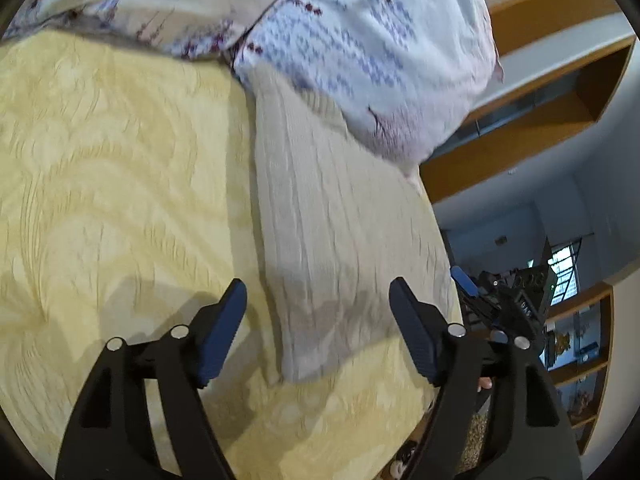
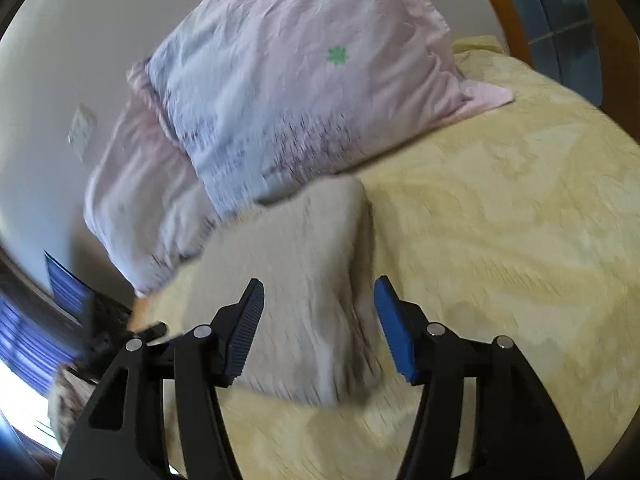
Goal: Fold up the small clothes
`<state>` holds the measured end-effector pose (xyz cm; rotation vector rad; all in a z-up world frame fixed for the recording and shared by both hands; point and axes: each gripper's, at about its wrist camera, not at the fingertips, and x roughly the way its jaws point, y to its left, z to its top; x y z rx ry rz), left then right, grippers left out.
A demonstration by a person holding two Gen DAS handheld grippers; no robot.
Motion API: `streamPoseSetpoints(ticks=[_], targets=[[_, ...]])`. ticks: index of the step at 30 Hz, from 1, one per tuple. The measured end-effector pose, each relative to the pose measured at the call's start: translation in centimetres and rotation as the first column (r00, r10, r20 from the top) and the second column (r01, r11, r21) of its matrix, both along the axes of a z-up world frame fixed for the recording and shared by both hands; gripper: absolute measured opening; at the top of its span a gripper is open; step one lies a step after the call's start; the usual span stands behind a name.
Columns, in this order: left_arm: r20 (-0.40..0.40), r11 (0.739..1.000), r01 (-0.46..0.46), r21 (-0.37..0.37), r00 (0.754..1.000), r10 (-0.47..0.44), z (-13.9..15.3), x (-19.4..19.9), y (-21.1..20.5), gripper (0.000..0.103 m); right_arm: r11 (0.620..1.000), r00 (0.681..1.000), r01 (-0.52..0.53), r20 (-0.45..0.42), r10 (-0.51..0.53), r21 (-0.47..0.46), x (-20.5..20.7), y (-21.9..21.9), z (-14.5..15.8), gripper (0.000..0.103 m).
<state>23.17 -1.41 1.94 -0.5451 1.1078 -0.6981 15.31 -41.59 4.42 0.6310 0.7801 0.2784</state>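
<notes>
Both pairs of jaws apart and empty: left gripper and right gripper above the near end of a beige garment. Garment folded lengthwise on the yellow bedspread, far end against the pillow. Best to pinch the near corners evenly, then carry them level toward the pillow end.

Bedspread: yellow cloth, matt, with a raised woven pattern. Folded garment: beige cloth, matt, crinkled in fine lengthwise ribs. Pillow: thin printed cloth, smooth, lightly creased, matt. Left gripper: matt black plastic arms, small shiny metal pins at the joints, blue pads with a fine ribbed surface. Right gripper: same matt black plastic, metal pins, ribbed blue pads. Shelving: wood, orange-brown, smooth with a slight sheen.
</notes>
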Motion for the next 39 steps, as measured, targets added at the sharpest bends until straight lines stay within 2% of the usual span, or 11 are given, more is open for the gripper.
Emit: streamPoseSetpoints(ticks=[10,12,13,15,17,20,24,30,32,33,39], targets=[[-0.038,0.998,-0.051,0.031,0.998,0.052,-1.2,4.2,-2.0,0.077,1.0,0.991,0.008,-0.133,-0.009,-0.011,7.6,0.8,-1.9,0.056],[-0.045,0.998,-0.054,0.032,0.997,0.056,-1.5,4.7,-2.3,0.077,1.0,0.988,0.0,-0.153,0.0,-0.001,8.6,0.9,-2.5,0.045],[-0.048,0.998,-0.056,0.032,0.997,0.057,-1.6,4.8,-2.4,0.077,1.0,0.988,-0.015,-0.154,0.014,-0.009,8.8,1.1,-2.7,0.016],[-0.052,0.998,-0.059,0.027,0.997,0.06,-1.7,5.1,-2.7,0.077,0.998,0.994,-0.027,-0.103,0.021,-0.063,8.7,1.7,-1.9,0.01],[-0.05,0.999,-0.048,0.019,0.998,0.049,-1.6,5.2,-3.0,0.077,0.989,0.999,-0.024,0.042,0.03,-0.145,7.4,2.7,0.6,0.009],[-0.042,0.999,-0.036,0.024,0.998,0.037,-1.5,5.0,-3.4,0.077,0.973,0.995,0.007,0.099,0.017,-0.23,7.2,3.0,2.0,0.009],[-0.049,1.0,-0.023,0.02,0.998,0.024,-1.7,4.9,-4.0,0.077,0.947,0.996,0.017,-0.081,-0.045,-0.32,9.9,2.8,-2.1,0.009],[-0.057,1.0,-0.016,0.002,0.998,0.016,-1.7,4.7,-3.7,0.077,0.98,0.99,0.031,-0.127,-0.056,-0.196,9.7,1.3,-2.7,0.017],[-0.057,1.0,-0.015,-0.01,0.998,0.014,-1.6,4.6,-3.6,0.077,0.994,0.988,0.051,-0.144,-0.064,-0.092,8.7,0.0,-2.4,0.051],[-0.058,1.0,-0.015,-0.015,0.998,0.014,-1.7,4.5,-3.4,0.077,0.997,0.988,0.057,-0.14,-0.063,-0.049,8.2,-0.6,-2.3,0.057],[-0.067,1.0,-0.008,-0.018,0.998,0.007,-2.0,4.4,-3.8,0.077,0.992,0.983,0.029,-0.186,-0.006,0.121,6.9,-2.8,-3.4,0.06]])
